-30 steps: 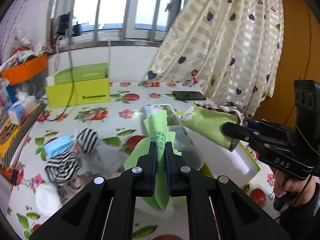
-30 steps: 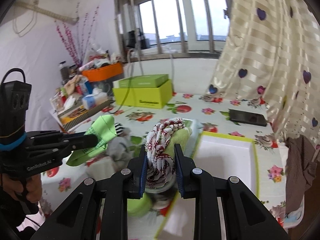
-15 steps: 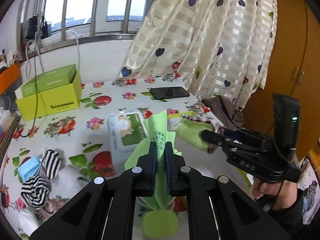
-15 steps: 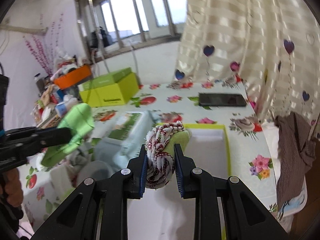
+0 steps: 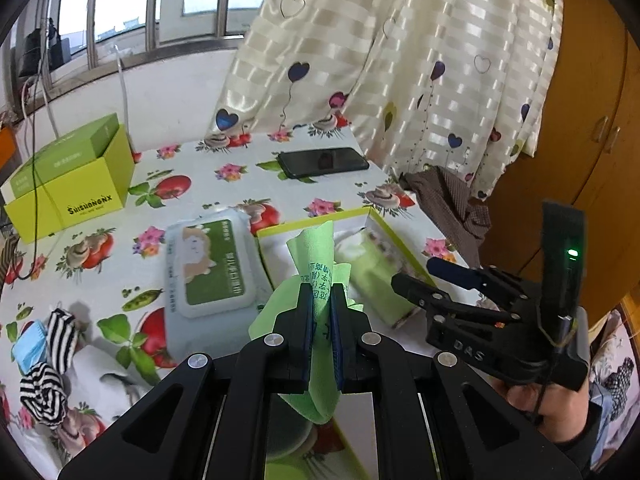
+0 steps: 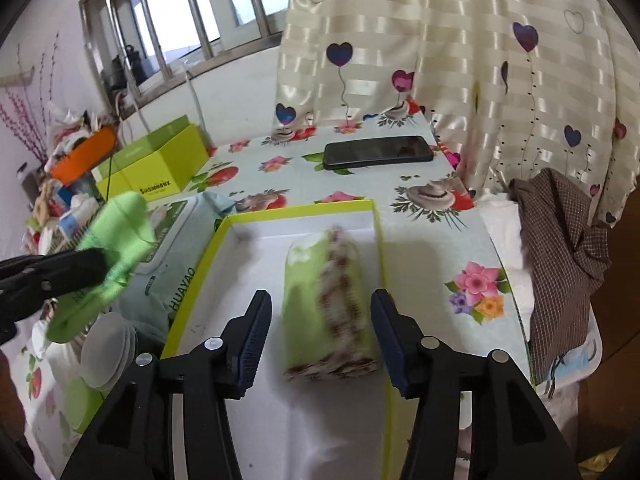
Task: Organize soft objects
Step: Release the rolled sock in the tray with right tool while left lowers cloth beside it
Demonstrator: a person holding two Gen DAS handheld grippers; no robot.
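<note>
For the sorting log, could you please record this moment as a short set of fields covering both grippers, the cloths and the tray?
left gripper: shut on the plain green cloth, held above the table
right gripper: open, fingers either side of the folded green towel
folded green towel: lying in the yellow-rimmed tray, red-and-white patterned edge to the right; blurred
tray: white floor, beside the wet-wipes pack
not yet sorted: striped socks on the tablecloth at the left
also on table: black phone, green box
</note>
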